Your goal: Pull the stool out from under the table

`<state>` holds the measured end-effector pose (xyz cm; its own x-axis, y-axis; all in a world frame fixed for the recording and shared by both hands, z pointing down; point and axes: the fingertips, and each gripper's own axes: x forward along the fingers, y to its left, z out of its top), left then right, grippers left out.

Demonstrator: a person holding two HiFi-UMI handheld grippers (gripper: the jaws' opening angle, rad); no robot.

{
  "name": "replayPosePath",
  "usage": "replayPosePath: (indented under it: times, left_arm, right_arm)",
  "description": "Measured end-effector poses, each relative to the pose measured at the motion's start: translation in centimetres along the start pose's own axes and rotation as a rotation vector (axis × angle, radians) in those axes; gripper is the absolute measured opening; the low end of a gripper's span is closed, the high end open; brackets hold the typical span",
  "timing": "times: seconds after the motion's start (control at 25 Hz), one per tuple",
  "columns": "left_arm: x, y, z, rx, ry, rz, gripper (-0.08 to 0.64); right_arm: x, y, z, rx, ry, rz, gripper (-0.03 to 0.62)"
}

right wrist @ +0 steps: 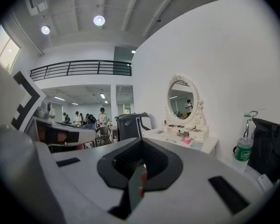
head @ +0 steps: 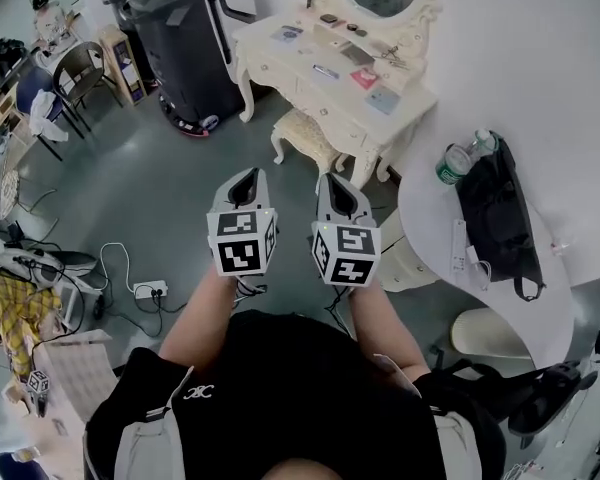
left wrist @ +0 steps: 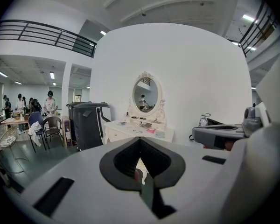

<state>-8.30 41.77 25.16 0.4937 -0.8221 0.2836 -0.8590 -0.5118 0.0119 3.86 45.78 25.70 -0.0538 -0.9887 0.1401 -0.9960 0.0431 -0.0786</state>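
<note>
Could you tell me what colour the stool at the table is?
The stool is cream; head view shows it best.

floor (head: 170, 178): grey-green, smooth, evenly lit. ahead of me a curved white wall (left wrist: 196, 69) rises beside an upper level with a black railing (left wrist: 37, 34). round ceiling lights (right wrist: 99, 20) are on. a large dark bin (head: 185, 38) stands near the wall, with dark chairs (head: 80, 68) to its left. at my right a round white table (head: 425, 233) carries a black bag (head: 495, 218) and a green-labelled bottle (head: 455, 163). a white power strip (head: 150, 290) with its cable lies on the floor.
</note>
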Motion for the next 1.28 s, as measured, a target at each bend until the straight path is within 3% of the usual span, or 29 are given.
replayPosePath:
  times: [0.24,0.6,1.28]
  left_arm:
    - [1.9,-2.1,-0.7,0.012,0.032,0.027,0.000]
    - [4.9,-1.0,-1.4,0.004,0.053,0.036,0.000]
    - [17.2,7.8,1.7,-0.017,0.086,-0.017,-0.002]
  right_arm:
    - [0.7,-3.0,-0.7,0.027,0.016,0.029,0.002]
    - [3.5,-3.6,-1.7,0.041,0.020,0.034,0.002]
    - [18.3,-2.4,0.2,0.017,0.081,0.009,0.002]
